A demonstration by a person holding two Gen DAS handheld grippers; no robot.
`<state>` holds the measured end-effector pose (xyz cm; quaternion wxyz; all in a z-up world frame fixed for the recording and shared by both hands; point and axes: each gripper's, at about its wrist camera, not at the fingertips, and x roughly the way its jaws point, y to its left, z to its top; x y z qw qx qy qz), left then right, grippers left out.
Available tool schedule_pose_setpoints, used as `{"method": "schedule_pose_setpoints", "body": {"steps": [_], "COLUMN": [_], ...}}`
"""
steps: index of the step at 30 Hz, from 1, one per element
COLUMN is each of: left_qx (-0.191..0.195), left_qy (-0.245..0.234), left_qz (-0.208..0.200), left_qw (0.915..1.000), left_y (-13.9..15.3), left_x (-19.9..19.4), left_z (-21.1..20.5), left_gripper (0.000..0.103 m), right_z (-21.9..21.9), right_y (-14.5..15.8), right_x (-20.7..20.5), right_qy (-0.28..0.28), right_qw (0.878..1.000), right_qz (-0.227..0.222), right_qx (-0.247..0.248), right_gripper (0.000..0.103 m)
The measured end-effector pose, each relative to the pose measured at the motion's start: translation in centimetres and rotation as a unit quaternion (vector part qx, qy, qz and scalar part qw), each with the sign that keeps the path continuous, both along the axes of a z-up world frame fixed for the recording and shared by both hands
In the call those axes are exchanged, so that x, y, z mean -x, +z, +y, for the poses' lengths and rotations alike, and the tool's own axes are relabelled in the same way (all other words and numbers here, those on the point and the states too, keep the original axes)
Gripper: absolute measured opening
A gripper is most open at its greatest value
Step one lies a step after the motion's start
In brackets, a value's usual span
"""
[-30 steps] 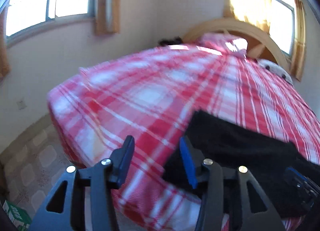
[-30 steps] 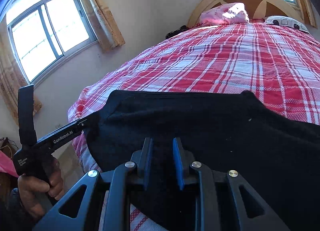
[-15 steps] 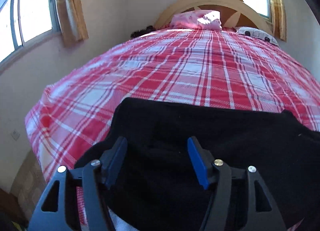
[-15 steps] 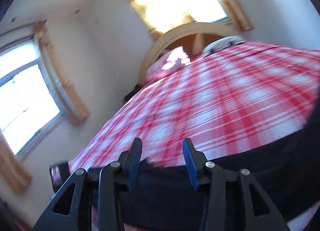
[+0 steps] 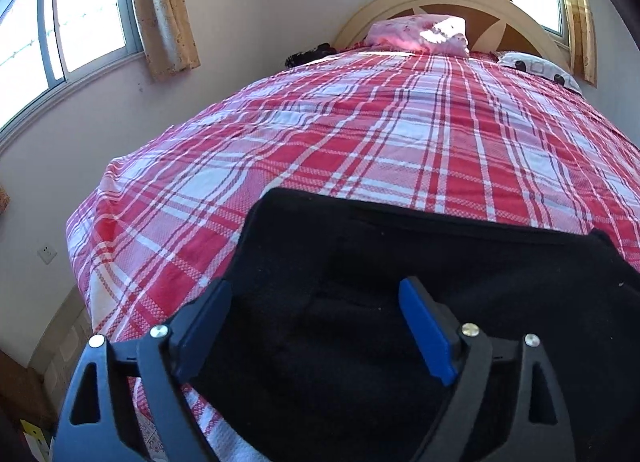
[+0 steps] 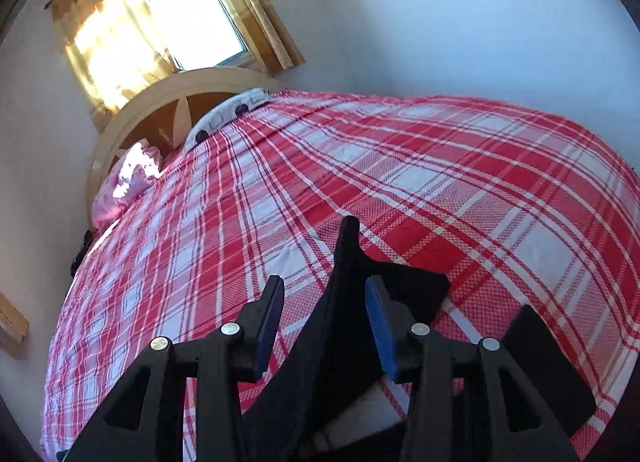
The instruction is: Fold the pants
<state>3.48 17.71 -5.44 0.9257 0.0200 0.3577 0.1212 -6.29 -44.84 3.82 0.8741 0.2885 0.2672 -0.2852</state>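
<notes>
The black pants [image 5: 420, 282] run off the left wrist view's bottom and right edges, their near part hidden behind the left gripper [image 5: 316, 326]. In the right wrist view, pant folds vanish under the right gripper [image 6: 324, 318], and the bed [image 6: 500, 182] is cut at the right.

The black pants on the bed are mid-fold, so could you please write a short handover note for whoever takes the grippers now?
Left gripper: fingers wide and opening, above the black pants, nothing pinched.
Right gripper: open, a raised edge of the pants stands between the fingers, not clamped.
Pants: at the near end of the red plaid bedspread, lying in layers with a straight far edge; how many folds cannot be told.
Done: pants laid on the bed, at least partly folded.
Left: take the free edge on the right side, finish folding, smooth flat.
</notes>
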Motion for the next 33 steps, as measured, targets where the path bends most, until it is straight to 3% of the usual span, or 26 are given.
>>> {"method": "schedule_pose_setpoints", "body": {"steps": [1, 2, 3, 5, 7, 8, 11, 14, 16, 19, 21, 24, 26, 29, 31, 33], "left_qx": [0.000, 0.000, -0.001, -0.004, -0.008, -0.007, -0.001, 0.002, 0.001, -0.004, -0.003, 0.001, 0.002, -0.003, -0.002, -0.001], "left_qy": [0.001, 0.001, 0.002, 0.002, 0.004, 0.005, 0.005, 0.005, 0.005, 0.006, 0.005, 0.001, 0.001, 0.003, 0.003, 0.002], "left_qz": [0.000, 0.000, 0.001, 0.000, -0.001, -0.001, -0.001, -0.004, -0.007, -0.009, -0.006, -0.004, -0.004, -0.006, -0.006, -0.005], "left_qw": [1.0000, 1.0000, 1.0000, 1.0000, 1.0000, 1.0000, 1.0000, 1.0000, 1.0000, 0.9999, 1.0000, 1.0000, 1.0000, 1.0000, 1.0000, 1.0000], "left_y": [0.0, 0.0, 0.0, 0.0, -0.1, -0.1, -0.1, -0.1, -0.2, -0.2, -0.2, -0.1, -0.2, -0.2, -0.1, -0.2], "left_x": [0.0, -0.1, -0.1, -0.2, -0.2, -0.3, -0.4, -0.3, -0.3, -0.3, -0.5, -0.5, -0.6, -0.6, -0.6, -0.6], "left_z": [0.0, 0.0, 0.0, 0.0, 0.0, 0.0, 0.1, 0.1, 0.0, -0.1, -0.1, 0.1, 0.1, 0.1, 0.1, 0.1], "left_gripper": [0.091, 0.091, 0.091, 0.092, 0.094, 0.094, 0.094, 0.094, 0.094, 0.094, 0.094, 0.095, 0.095, 0.096, 0.096, 0.096], "right_z": [-0.7, -1.3, -1.5, -1.6, -1.0, -0.6, -0.8, -1.4, -2.2, -3.3, -3.9, -4.0, -3.0, -1.5, -0.5, -0.4], "right_y": [-0.4, -0.9, -1.2, -0.9, 1.2, 2.4, 5.6, 6.4, 4.5, -0.4, -3.4, -4.9, -4.4, -3.6, -2.3, -0.8], "right_x": [-0.5, -1.0, -1.3, -1.0, 0.5, 1.7, 7.2, 12.0, 14.3, 17.0, 18.5, 20.4, 20.7, 19.8, 18.6, 18.7], "right_qy": [0.004, 0.013, 0.022, 0.042, 0.077, 0.090, 0.111, 0.100, 0.074, 0.027, -0.005, -0.041, -0.049, -0.062, -0.072, -0.107], "right_qw": [1.000, 0.999, 0.999, 0.997, 0.993, 0.988, 0.956, 0.945, 0.953, 0.973, 0.975, 0.974, 0.983, 0.990, 0.989, 0.984], "right_qz": [0.007, 0.013, 0.019, 0.002, -0.055, -0.096, -0.246, -0.289, -0.258, -0.161, -0.114, -0.086, -0.046, 0.064, 0.124, 0.140], "right_qx": [-0.013, -0.026, -0.041, -0.063, -0.066, -0.077, -0.114, -0.118, -0.141, -0.162, -0.191, -0.205, -0.174, -0.106, -0.042, 0.010], "right_gripper": [0.032, 0.013, 0.003, 0.003, 0.003, 0.003, 0.003, 0.003, 0.003, 0.004, 0.006, 0.006, 0.006, 0.007, 0.018, 0.025]}}
